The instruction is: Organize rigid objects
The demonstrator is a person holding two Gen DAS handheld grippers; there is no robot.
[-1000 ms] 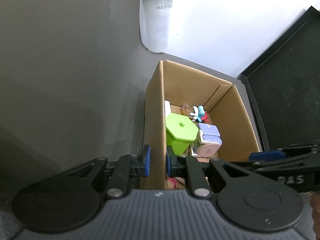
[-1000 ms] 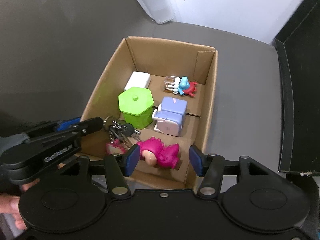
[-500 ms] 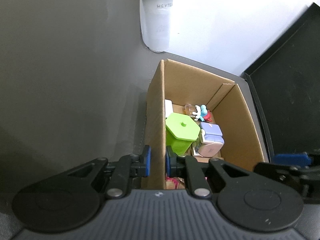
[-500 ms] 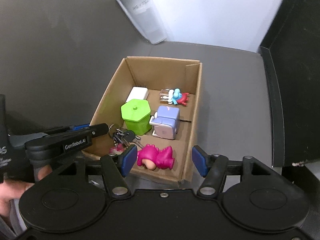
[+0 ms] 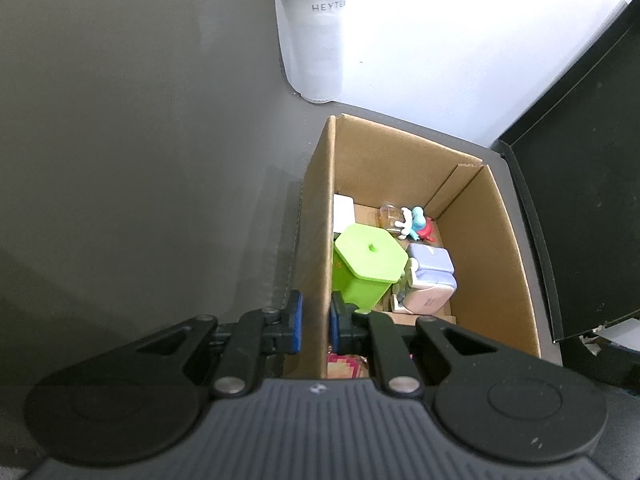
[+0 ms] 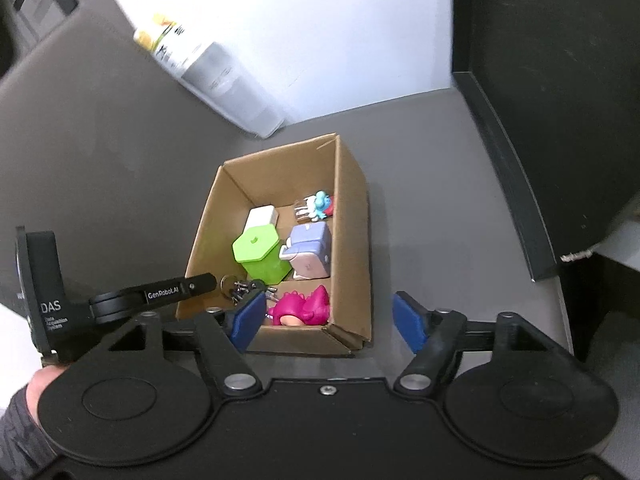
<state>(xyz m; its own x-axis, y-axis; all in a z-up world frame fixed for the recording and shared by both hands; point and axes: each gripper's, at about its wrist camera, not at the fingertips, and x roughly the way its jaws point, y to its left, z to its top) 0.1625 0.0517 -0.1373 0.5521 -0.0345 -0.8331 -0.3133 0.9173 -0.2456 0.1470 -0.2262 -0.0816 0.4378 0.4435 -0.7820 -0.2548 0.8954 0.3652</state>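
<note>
a grey table (image 6: 420,184) runs back to a bright white wall (image 6: 340,32). a dark panel (image 6: 560,80) stands along the table's right edge. a frosted container (image 5: 312,40) stands at the far edge.

Your left claw (image 5: 315,322) hides the box's near corner and most of the pink patterned item (image 5: 346,364). The keys (image 6: 244,290) sit partly behind your right claw's finger (image 6: 248,320). The bottle (image 5: 310,28) is cut off at the top edge.
</note>
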